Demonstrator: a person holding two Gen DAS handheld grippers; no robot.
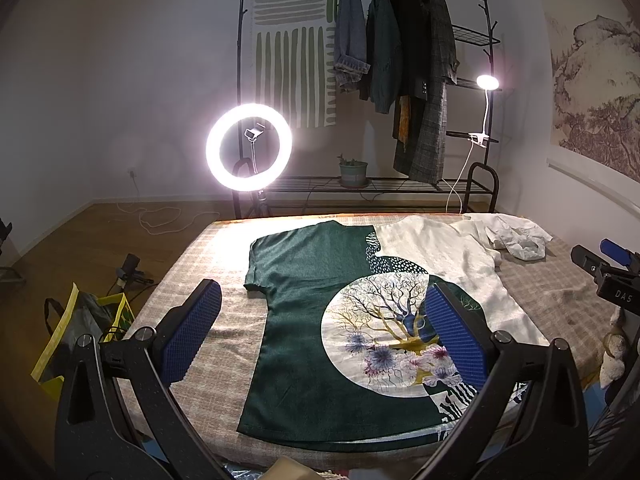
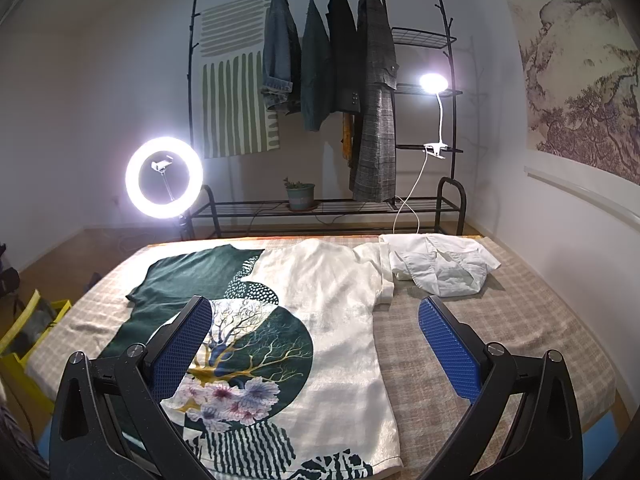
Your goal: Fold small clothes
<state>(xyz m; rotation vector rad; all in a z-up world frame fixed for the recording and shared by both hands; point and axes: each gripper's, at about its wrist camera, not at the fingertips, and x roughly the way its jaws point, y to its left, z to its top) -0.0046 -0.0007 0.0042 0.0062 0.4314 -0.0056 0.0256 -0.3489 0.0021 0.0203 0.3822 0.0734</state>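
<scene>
A half green, half white T-shirt (image 1: pixel 312 312) with a round tree-and-flower print lies flat on the checked bed cover (image 1: pixel 208 376). It also shows in the right wrist view (image 2: pixel 340 312). A crumpled white garment (image 2: pixel 444 268) lies at the far right of the bed, touching the T-shirt's white sleeve; it shows in the left wrist view too (image 1: pixel 516 236). My left gripper (image 1: pixel 324 336) is open and empty above the shirt's green half. My right gripper (image 2: pixel 316 340) is open and empty above the white half. The right gripper's body shows at the left wrist view's right edge (image 1: pixel 608 272).
A lit ring light (image 1: pixel 249 147) stands beyond the bed's far left corner. A clothes rack (image 2: pixel 328 80) with hanging jackets, a clip lamp (image 2: pixel 433 82) and a potted plant (image 2: pixel 300 195) stands at the back wall. A yellow bag (image 1: pixel 80 328) sits on the floor left of the bed.
</scene>
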